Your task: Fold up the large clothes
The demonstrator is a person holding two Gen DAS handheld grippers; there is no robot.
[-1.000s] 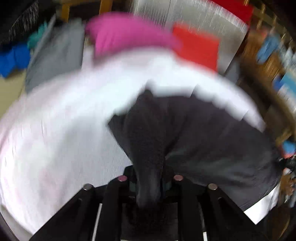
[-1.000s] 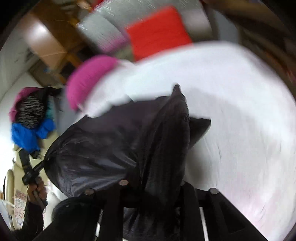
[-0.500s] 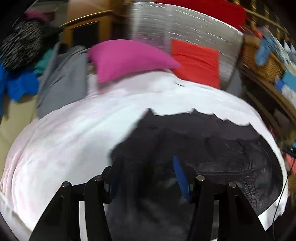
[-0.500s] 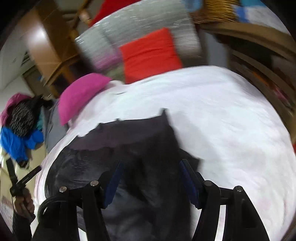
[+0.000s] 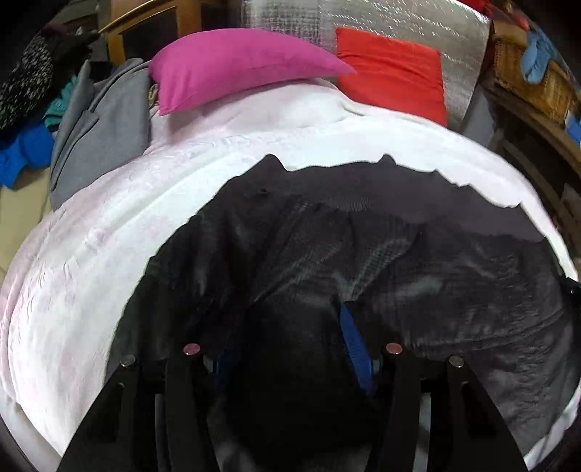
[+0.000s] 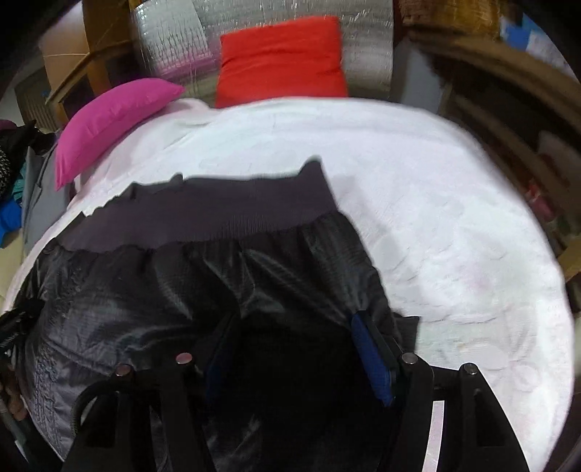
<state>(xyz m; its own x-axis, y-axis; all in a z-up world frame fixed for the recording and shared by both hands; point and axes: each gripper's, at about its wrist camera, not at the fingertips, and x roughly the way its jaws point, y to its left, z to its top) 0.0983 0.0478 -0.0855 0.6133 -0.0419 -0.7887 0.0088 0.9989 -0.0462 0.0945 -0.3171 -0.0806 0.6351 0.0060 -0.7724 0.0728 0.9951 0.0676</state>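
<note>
A large black shiny jacket (image 5: 363,261) with a ribbed dark hem (image 6: 225,207) lies spread on the white bed cover (image 5: 90,254). In the left wrist view my left gripper (image 5: 287,345) is open, its blue-padded fingers (image 5: 354,345) spread just above the jacket's near left part. In the right wrist view my right gripper (image 6: 290,348) is open too, its blue pad (image 6: 370,359) over the jacket's (image 6: 163,290) near right edge. Neither holds cloth.
A pink pillow (image 5: 232,61) and a red pillow (image 5: 392,80) lie at the head of the bed against a silver padded board (image 5: 363,18). A grey garment (image 5: 98,127) and a clothes pile (image 5: 25,109) sit at the left. Wooden shelves (image 6: 508,127) stand at the right.
Both grippers were shut on the jacket and held it up one second ago. They have let it go, opened, and the jacket now lies flat on the bed.
</note>
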